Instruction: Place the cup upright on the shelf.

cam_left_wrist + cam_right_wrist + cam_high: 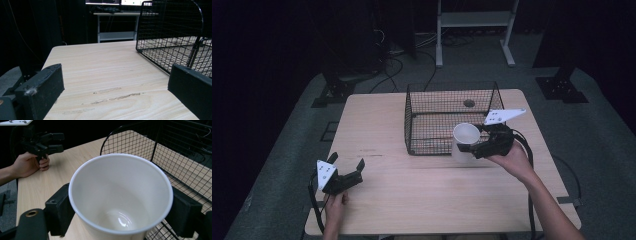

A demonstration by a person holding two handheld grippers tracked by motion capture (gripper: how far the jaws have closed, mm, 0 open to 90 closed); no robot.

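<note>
A white cup (466, 136) hangs upright in the air at the near right corner of a black wire basket (447, 95). My right gripper (468, 142) is shut on it, one jaw on each side. In the right gripper view the empty cup (120, 202) sits between the black pads (58, 212), with the basket (175, 162) just behind it. My left gripper (347, 161) rests low at the table's near left, open and holding nothing. In the left gripper view its jaws (115, 87) stand wide apart over bare wood, and the basket (170, 37) stands to the right.
The wooden table (422, 195) has free room in front and left of the basket. The basket's floor looks bare. A white metal stand (474, 20) and cables lie on the floor beyond the table. The other hand and left gripper (53, 142) show far off in the right gripper view.
</note>
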